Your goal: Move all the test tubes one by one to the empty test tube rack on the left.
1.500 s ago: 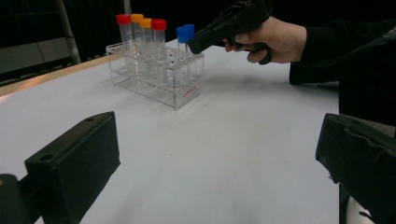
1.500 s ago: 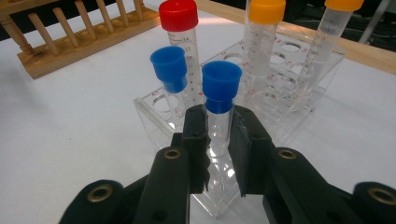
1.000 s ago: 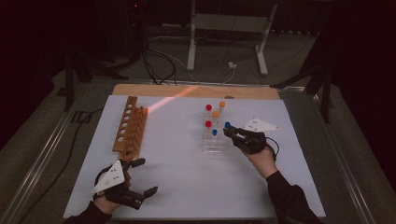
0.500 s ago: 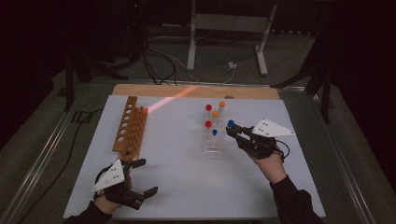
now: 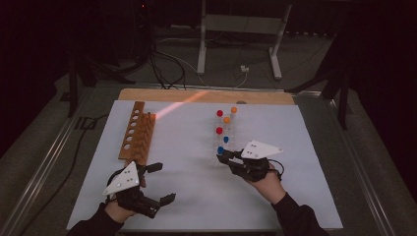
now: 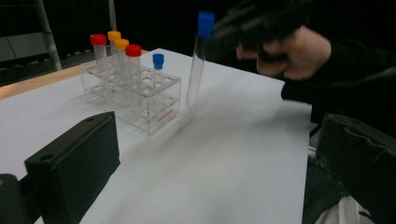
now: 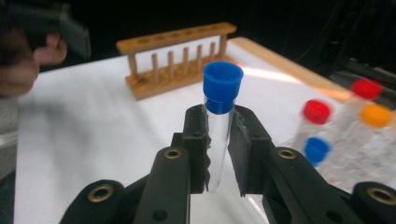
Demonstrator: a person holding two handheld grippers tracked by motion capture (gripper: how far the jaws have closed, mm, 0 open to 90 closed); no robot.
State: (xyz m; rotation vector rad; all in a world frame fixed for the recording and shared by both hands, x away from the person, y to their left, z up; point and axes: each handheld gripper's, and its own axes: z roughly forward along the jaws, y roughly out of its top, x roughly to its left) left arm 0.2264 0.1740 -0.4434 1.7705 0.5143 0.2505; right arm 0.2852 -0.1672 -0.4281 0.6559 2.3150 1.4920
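Right gripper (image 7: 218,154) clamped on blue-capped tube (image 7: 220,116), pads just below cap, tube upright and clear of clear plastic rack (image 6: 133,100); grip high likely so bottom stays free for slotting into a hole. Tube hangs off rack's near end, toward sheet's near edge. Wooden rack (image 5: 137,132) lies along left edge of white sheet (image 5: 196,206), holes empty. Left gripper (image 5: 147,189) near sheet's near-left corner, jaws wide apart, holding nothing. Small red print on clear rack's front, unreadable.
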